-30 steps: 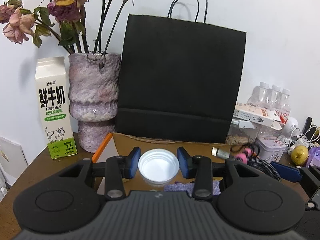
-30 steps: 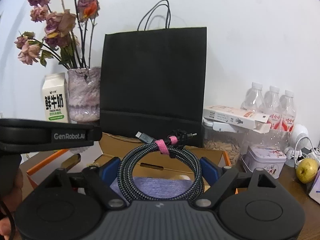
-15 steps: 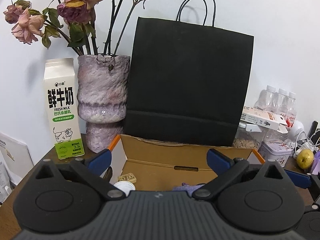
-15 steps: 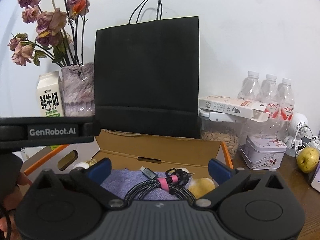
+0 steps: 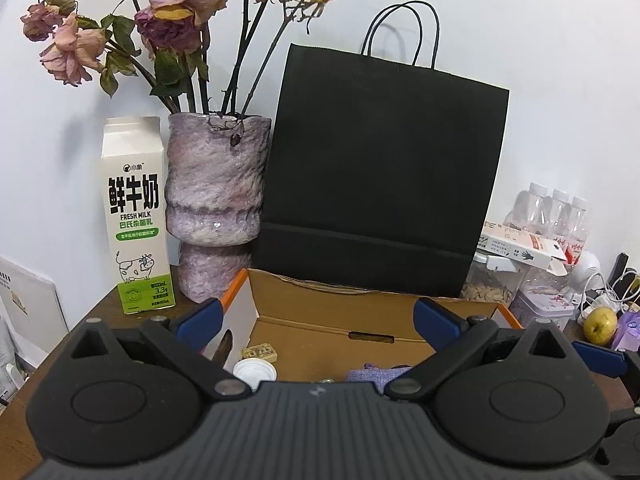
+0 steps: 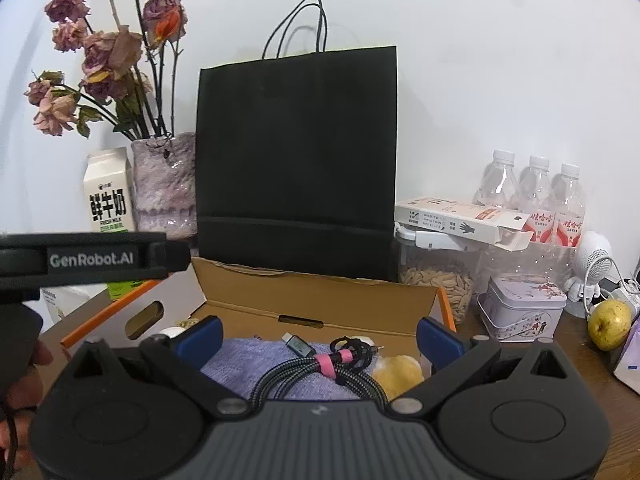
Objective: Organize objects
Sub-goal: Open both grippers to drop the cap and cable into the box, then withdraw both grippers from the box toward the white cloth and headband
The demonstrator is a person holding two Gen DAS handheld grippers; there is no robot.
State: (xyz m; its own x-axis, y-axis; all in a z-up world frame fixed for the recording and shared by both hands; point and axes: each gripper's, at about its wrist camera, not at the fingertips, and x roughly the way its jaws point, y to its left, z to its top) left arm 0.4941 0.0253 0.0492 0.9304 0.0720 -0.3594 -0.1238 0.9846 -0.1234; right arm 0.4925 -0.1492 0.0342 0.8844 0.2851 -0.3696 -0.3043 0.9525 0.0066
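An open cardboard box (image 5: pixel 320 316) with orange edges stands before me; it also shows in the right wrist view (image 6: pixel 320 300). My left gripper (image 5: pixel 318 320) is open and empty above it. A white bottle cap (image 5: pixel 254 372) lies in the box's left part next to a small yellow tile (image 5: pixel 261 351). My right gripper (image 6: pixel 319 338) is open and empty. Below it a coiled braided cable (image 6: pixel 320 372) with a pink tie lies on a purple cloth (image 6: pixel 248 356) in the box, beside a yellow lump (image 6: pixel 398 372).
A black paper bag (image 5: pixel 380 184) stands behind the box. A milk carton (image 5: pixel 134 216) and a vase of dried roses (image 5: pixel 216 208) stand to the left. Bottles (image 6: pixel 532 196), a jar of seeds (image 6: pixel 436 284), a tin (image 6: pixel 524 312) and a pear (image 6: pixel 610 324) stand to the right.
My left gripper opened and let the white cap drop into the box. My right gripper opened and let the coiled cable down onto the purple cloth. Both grippers then drew back.
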